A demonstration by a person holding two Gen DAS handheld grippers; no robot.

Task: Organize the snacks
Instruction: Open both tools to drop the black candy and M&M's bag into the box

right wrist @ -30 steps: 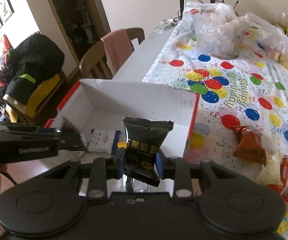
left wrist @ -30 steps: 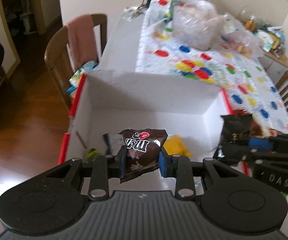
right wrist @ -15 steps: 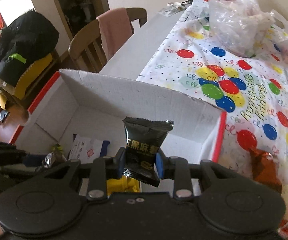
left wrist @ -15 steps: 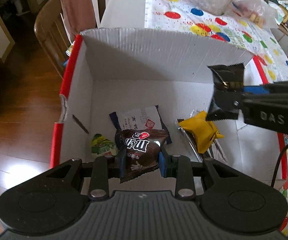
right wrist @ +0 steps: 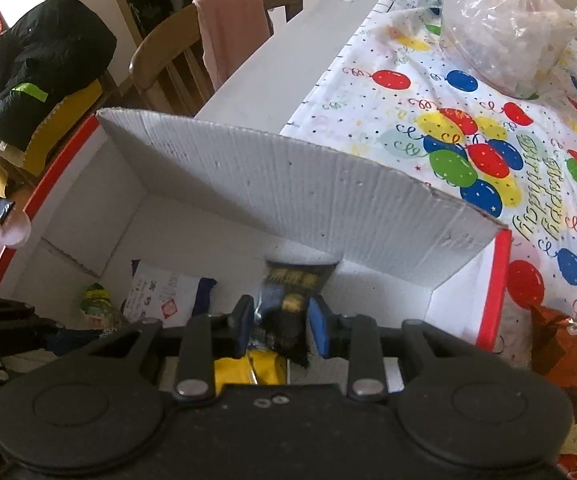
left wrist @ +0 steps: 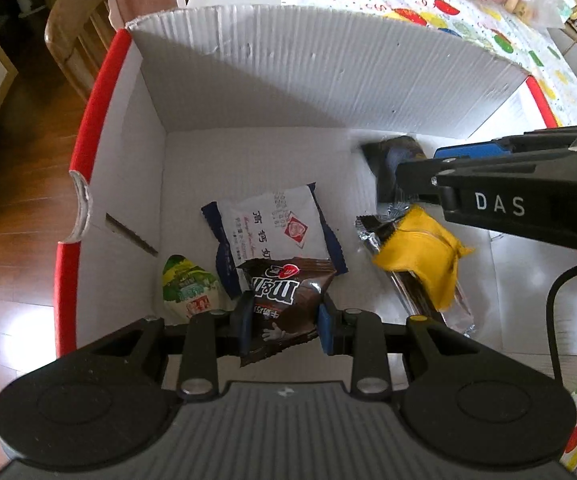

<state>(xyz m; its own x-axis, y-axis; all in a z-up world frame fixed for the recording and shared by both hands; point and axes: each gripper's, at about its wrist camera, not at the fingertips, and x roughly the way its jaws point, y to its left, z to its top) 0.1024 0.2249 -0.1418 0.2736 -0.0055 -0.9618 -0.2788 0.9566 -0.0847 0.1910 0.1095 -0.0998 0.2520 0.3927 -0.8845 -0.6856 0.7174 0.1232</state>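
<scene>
Left wrist view shows the left tongs (left wrist: pixel 284 322) clamping the M&M's packet (left wrist: pixel 284 304) low-centre over the box (left wrist: pixel 308 76), while the right tongs (right wrist: pixel 276 326), parted, drop the black packet (right wrist: pixel 292 284); let go low, over bare floor.

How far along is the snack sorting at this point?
Partly done. The box already holds a white-and-blue packet, a yellow packet and a green one. The left gripper grips a brown candy bag over it; the right gripper looks open around a blurred black packet. An orange-brown packet waits on the tablecloth.
</scene>
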